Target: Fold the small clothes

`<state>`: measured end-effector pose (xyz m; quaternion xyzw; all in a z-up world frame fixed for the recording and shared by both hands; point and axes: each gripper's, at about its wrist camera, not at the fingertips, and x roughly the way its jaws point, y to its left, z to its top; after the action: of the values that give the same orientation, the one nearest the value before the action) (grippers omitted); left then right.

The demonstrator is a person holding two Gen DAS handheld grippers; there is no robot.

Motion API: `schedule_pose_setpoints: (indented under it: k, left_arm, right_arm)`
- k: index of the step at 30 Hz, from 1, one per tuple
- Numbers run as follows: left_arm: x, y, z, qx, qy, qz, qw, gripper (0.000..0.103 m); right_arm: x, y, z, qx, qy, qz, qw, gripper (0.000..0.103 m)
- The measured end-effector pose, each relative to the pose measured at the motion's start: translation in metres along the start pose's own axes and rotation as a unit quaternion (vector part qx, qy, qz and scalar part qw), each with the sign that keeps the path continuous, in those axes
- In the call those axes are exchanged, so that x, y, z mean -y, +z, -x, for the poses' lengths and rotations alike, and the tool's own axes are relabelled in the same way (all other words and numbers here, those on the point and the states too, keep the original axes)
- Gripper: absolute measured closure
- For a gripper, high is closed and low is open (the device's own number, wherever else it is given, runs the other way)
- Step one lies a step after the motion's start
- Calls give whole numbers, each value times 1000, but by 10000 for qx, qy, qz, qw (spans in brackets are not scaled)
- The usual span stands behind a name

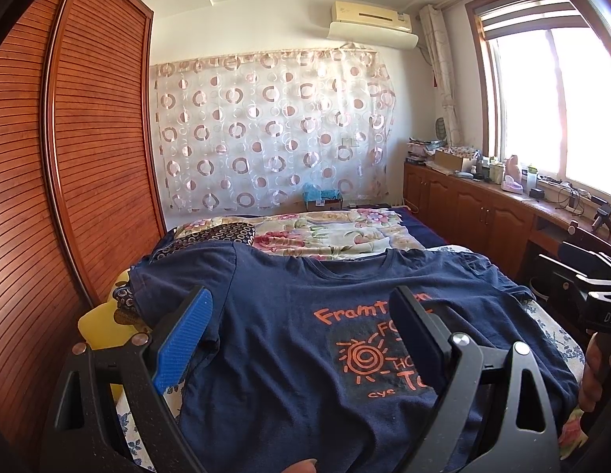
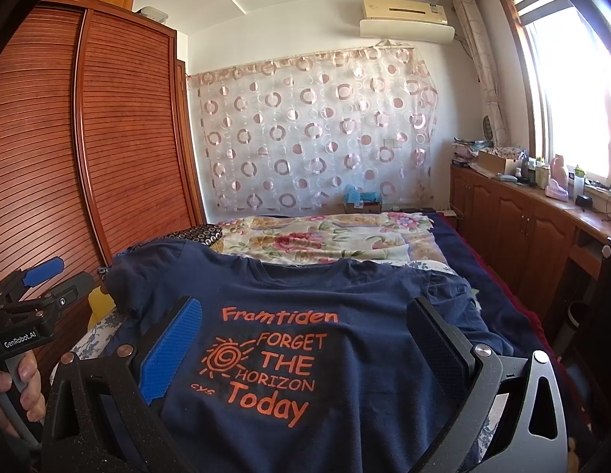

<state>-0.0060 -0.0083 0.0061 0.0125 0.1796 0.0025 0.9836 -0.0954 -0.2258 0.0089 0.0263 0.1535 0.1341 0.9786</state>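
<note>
Hovering wide open and holding nothing, the left gripper (image 1: 301, 339) and right gripper (image 2: 305, 347) hang above the shirt (image 2: 345, 414); whether any finger touches the cloth cannot be told. It lies flat, print up, on the bed (image 2: 325, 236), collar away. Light, soft and limp, it will likely sag when lifted; pinching at a sleeve or hem corner looks best.

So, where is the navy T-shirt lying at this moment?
In both views the navy T-shirt lies flat on the bed, print up, nearer than the floral quilt.
</note>
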Motion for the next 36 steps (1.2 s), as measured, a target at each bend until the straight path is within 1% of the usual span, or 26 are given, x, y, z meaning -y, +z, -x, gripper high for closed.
schedule_pose_setpoints:
  k: [6,36]
  left_arm:
    - [6,10,8,38,-8,-48,10000,11]
    - [9,12,10,59,-6,-59,10000,11]
  right_arm:
    - [0,0,0,6,9,1,10000,0]
    - [-2,0,0,52,27,7,10000,0]
